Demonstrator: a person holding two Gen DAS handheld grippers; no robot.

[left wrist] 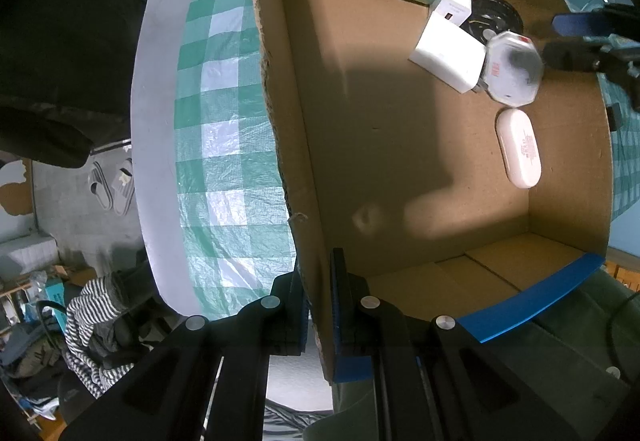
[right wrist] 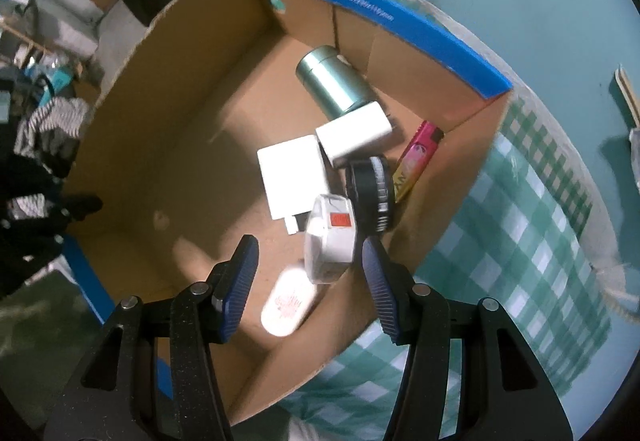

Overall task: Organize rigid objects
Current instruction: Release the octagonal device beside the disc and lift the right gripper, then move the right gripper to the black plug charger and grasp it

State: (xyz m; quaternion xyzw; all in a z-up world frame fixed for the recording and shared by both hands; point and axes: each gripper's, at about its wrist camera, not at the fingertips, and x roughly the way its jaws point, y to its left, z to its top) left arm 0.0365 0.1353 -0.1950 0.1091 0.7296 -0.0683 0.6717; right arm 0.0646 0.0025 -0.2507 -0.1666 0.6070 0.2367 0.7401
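1. Right wrist view shows the right gripper (right wrist: 308, 277) with its jaws spread wide above the cardboard box (right wrist: 168, 129), holding nothing; the white octagonal case (right wrist: 330, 241) sits between the blue pads, blurred, and whether a pad touches it cannot be told.
2. Left gripper (left wrist: 318, 305) is pressed together on the box's side wall, one finger inside and one outside, seemingly steadying it on the green checked cloth (left wrist: 224, 145).
3. Collected along one side wall of the box are a teal metal tin (right wrist: 336, 85) near the far corner, two white chargers (right wrist: 292, 173) (right wrist: 356, 133), a black round ring-shaped object (right wrist: 372, 193), and a pink lighter (right wrist: 416, 157) leaning against the wall.
4. A white oval case (right wrist: 288, 301) lies on the box floor nearer the front wall, just beside the octagonal case.
5. All these look light and stiff; the smooth plastic shells are likely slippery, so flat opposite faces offer the surest hold.
6. The tin may roll, so gripping across its body seems better than its ends.
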